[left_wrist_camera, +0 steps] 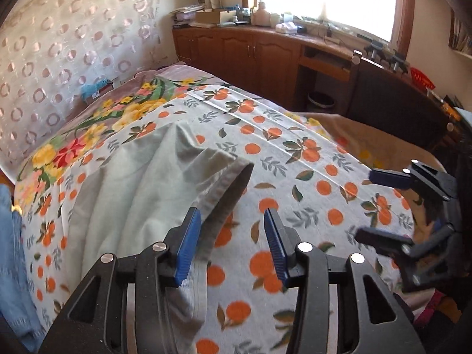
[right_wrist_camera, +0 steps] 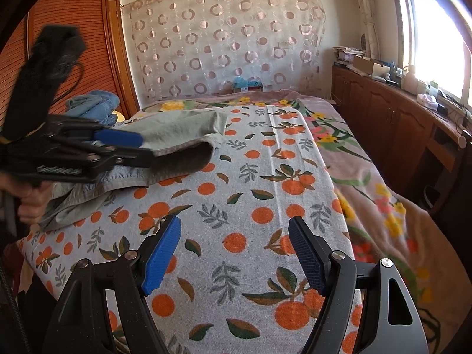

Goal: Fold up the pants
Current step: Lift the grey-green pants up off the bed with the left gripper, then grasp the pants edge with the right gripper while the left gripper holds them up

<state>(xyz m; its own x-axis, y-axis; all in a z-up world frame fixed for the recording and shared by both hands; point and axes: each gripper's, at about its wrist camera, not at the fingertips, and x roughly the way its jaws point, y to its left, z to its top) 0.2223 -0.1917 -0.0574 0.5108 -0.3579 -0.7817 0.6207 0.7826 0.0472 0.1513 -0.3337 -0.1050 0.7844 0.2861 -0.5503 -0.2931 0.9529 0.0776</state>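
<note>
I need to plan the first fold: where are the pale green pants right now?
The pale green pants lie on the orange-print sheet, left in the left wrist view, their hem at the open left gripper; the right gripper hovers apart.

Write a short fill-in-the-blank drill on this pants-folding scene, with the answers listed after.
1. The pale green pants lie on a cloth printed with ____.
2. The right gripper hangs over the cloth with its jaws ____.
3. The pads on the left gripper are coloured ____.
4. Folded ____ jeans sit beyond the pants.

Answers: oranges; open; blue; blue
</note>
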